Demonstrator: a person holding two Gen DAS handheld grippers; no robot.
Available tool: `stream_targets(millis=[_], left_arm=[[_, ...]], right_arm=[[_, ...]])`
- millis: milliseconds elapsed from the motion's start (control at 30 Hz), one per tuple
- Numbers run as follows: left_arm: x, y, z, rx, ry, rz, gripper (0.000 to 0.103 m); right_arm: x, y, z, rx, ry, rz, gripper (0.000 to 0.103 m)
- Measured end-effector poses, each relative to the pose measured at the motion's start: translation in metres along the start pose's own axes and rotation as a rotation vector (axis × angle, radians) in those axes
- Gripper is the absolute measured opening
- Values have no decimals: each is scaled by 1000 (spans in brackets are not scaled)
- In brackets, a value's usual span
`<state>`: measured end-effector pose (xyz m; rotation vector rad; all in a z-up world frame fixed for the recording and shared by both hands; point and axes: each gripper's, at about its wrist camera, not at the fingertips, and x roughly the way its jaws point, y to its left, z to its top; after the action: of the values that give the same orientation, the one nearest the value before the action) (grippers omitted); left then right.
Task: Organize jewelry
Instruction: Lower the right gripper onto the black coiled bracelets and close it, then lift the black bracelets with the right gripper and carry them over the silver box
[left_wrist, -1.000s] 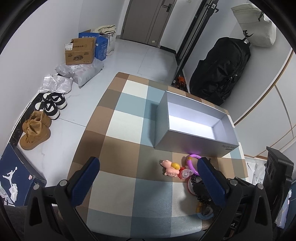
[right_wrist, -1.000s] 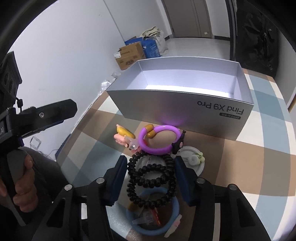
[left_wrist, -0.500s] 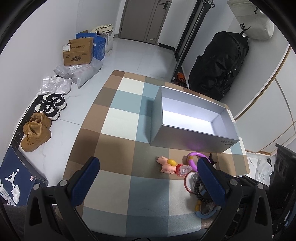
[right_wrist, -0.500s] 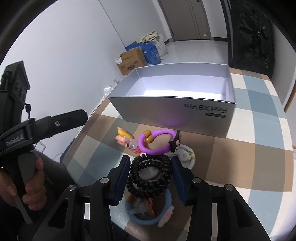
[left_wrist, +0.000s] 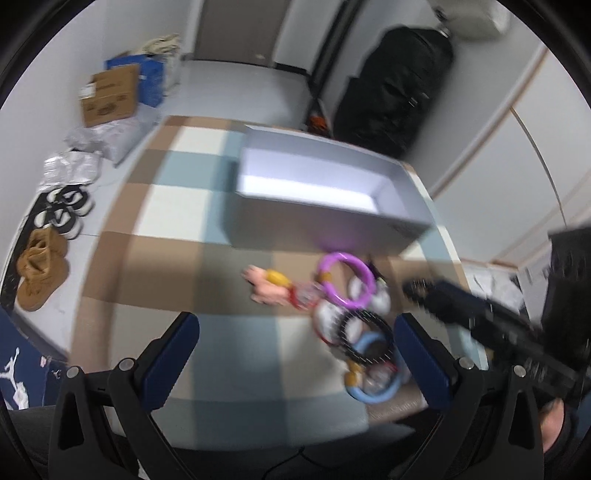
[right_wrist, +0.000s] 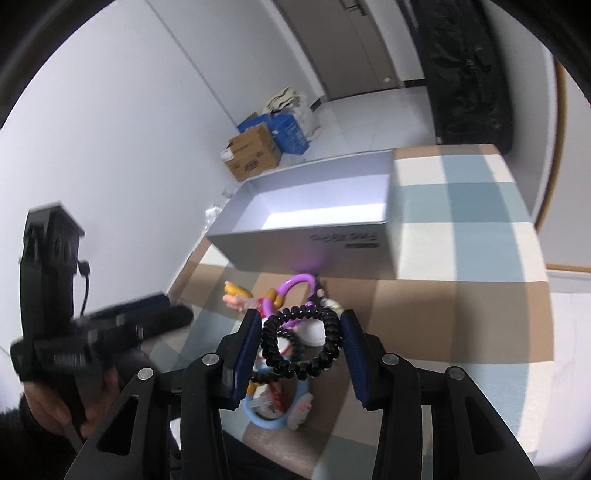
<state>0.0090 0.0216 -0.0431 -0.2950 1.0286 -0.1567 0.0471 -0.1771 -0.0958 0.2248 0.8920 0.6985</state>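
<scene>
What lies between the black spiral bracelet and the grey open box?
Right wrist view: the purple ring bracelet lies between black spiral bracelet and grey open box.

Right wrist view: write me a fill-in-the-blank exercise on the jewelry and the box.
1. The right gripper grips a black coiled bracelet between its ____ pads.
2. The open grey cardboard box holds ____.
3. The purple plastic ring lies on the table just in front of the ____.
4. The left gripper is ____.

Missing: blue; nothing; box; open

One silver box (right_wrist: 314, 236); three ring bracelets (left_wrist: 345, 275)
</scene>
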Motion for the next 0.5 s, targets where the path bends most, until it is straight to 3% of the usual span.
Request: stream_targets(millis=[300,500], left_arm=[[23,-42,-8,103,118,-68,95],[40,-50,-11,93,163,15,94]], right_arm=[[-30,-30,7,109,-85,-25,43],[-44,-39,3,127,-113,-18,43]])
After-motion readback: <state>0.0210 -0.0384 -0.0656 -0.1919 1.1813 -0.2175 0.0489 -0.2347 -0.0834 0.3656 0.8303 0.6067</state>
